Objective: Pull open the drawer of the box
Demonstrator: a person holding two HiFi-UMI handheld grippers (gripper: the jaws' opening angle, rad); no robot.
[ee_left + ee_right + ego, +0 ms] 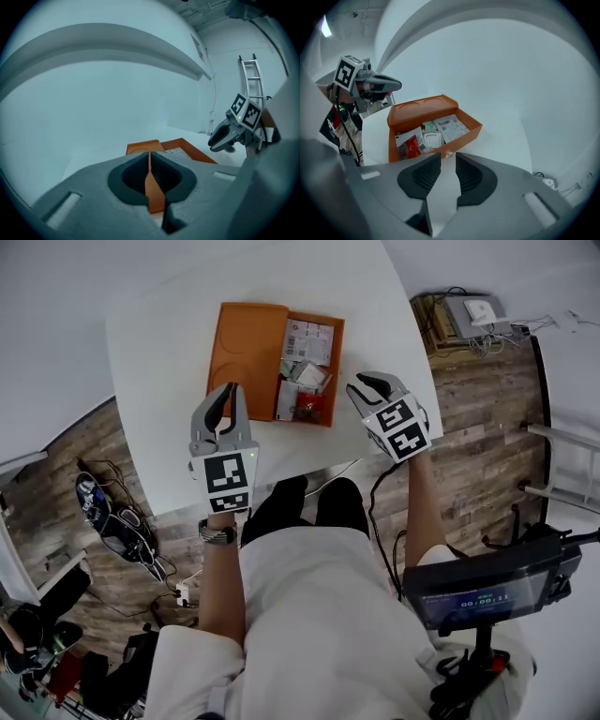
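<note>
Because the orange box (pixel 248 348), on the white table (pixel 159 334) with its drawer (pixel 466 135) already slid out, looks light and stiff, it would likely skate unless steadied; the small pale knob (pixel 448 153) on the drawer front is the natural hold. The right gripper (pixel 447 161) hovers just short of that knob, jaws apart and empty, while the left gripper (pixel 150 159) hangs beside the box, pinched nearly closed on nothing.

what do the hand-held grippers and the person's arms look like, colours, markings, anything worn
The left hand-held gripper and the right hand-held gripper are both grey plastic, with curved jaws lined with dark ribbed pads. Each carries a white cube printed with black square markers. A dark wristwatch is worn on the left wrist, and the white shirt has short sleeves.
</note>
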